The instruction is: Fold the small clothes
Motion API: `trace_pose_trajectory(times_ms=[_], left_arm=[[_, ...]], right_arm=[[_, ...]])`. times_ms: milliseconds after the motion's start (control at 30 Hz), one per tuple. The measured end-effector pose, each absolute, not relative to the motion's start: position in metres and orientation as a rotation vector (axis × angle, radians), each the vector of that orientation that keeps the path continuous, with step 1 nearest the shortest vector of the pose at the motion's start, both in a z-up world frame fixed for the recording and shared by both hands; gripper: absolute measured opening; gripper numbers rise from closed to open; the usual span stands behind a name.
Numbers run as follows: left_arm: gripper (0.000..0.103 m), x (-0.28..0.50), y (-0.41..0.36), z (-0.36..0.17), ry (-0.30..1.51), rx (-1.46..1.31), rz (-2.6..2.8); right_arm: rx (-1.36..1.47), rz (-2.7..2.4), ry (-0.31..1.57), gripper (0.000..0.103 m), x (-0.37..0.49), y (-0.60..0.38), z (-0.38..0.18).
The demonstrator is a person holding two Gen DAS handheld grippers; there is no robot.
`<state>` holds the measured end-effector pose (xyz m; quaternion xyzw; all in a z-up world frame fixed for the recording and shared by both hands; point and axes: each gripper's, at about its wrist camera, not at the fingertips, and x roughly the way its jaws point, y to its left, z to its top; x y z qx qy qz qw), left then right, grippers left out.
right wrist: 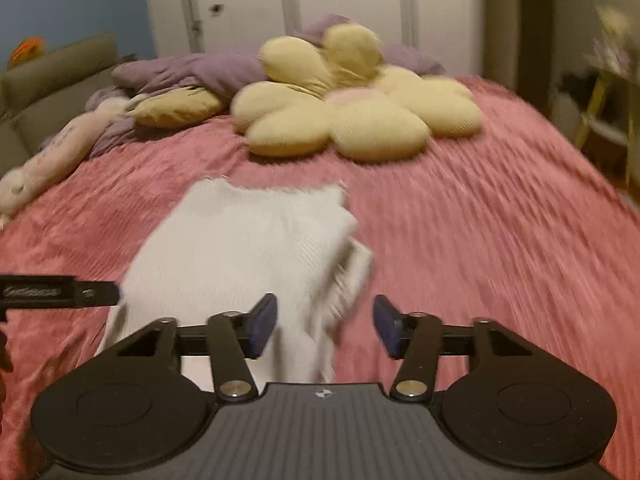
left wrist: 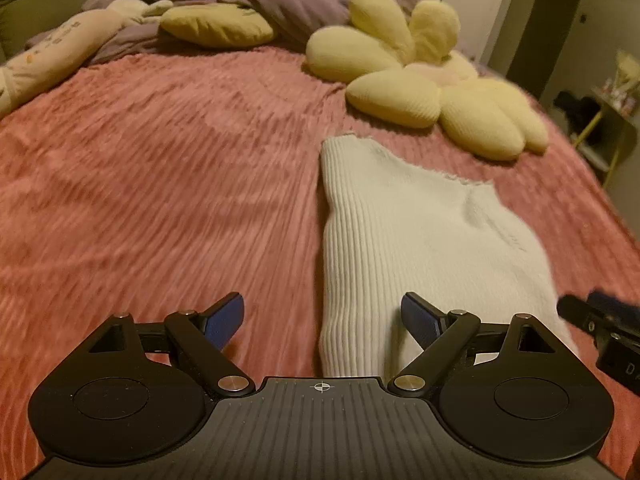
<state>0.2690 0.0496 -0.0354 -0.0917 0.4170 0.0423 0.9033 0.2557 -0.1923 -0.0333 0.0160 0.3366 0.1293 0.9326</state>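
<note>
Left wrist view: left gripper (left wrist: 322, 322) spread wide, nothing between the blue pads; no contact with cloth visible. White ribbed knit garment (left wrist: 416, 236), already doubled over, lies flat on the pink ribbed bedspread (left wrist: 160, 200). Its long axis runs straight away from the fingers toward the yellow flower-shaped cushion (left wrist: 420, 84). Near end sits ahead and toward the right finger (left wrist: 418, 322); its straight folded left edge falls inside the gap. Tip of the right gripper (left wrist: 600, 320) enters at the frame's right edge, beside the garment's near right corner.

Right wrist view (motion-blurred): right gripper's jaws partly apart, empty. Garment ahead and left of centre; its loose, layered right edge hangs in the gap, nearer the left pad (right wrist: 264, 326).

Judgement: both grippers flank the near end, about equally close; next fold likely crosswise, near end carried forward.
</note>
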Motion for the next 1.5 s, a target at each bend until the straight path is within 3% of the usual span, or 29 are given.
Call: trace_pose_trajectory(times_ms=[167, 433, 533, 700, 967, 1067, 1267, 1500], left_arm=[[0.097, 0.302, 0.036, -0.051, 0.904, -0.107, 0.106], [0.103, 0.311, 0.030, -0.071, 0.897, -0.079, 0.099], [0.103, 0.309, 0.034, -0.068, 0.907, -0.110, 0.098], [0.103, 0.279, 0.048, -0.052, 0.908, -0.218, 0.102], [0.103, 0.227, 0.050, -0.056, 0.980, -0.221, 0.147], [0.103, 0.201, 0.043, -0.047, 0.958, -0.185, 0.160], [0.103, 0.163, 0.024, -0.034, 0.957, -0.068, 0.096], [0.103, 0.159, 0.025, -0.016, 0.967, -0.071, 0.067]], right_arm=[[-0.131, 0.291, 0.657, 0.035, 0.285, -0.153, -0.044], [-0.228, 0.267, 0.723, 0.036, 0.307, -0.149, -0.084], [-0.227, 0.262, 0.731, 0.043, 0.307, -0.150, -0.084], [-0.174, 0.211, 0.729, 0.069, 0.291, -0.161, -0.069], [-0.140, 0.183, 0.861, 0.081, 0.238, -0.183, -0.062], [-0.089, 0.166, 0.880, 0.099, 0.214, -0.190, -0.052], [-0.027, 0.209, 0.999, 0.099, 0.168, -0.191, -0.056], [-0.011, 0.198, 0.968, 0.099, 0.151, -0.177, -0.024]])
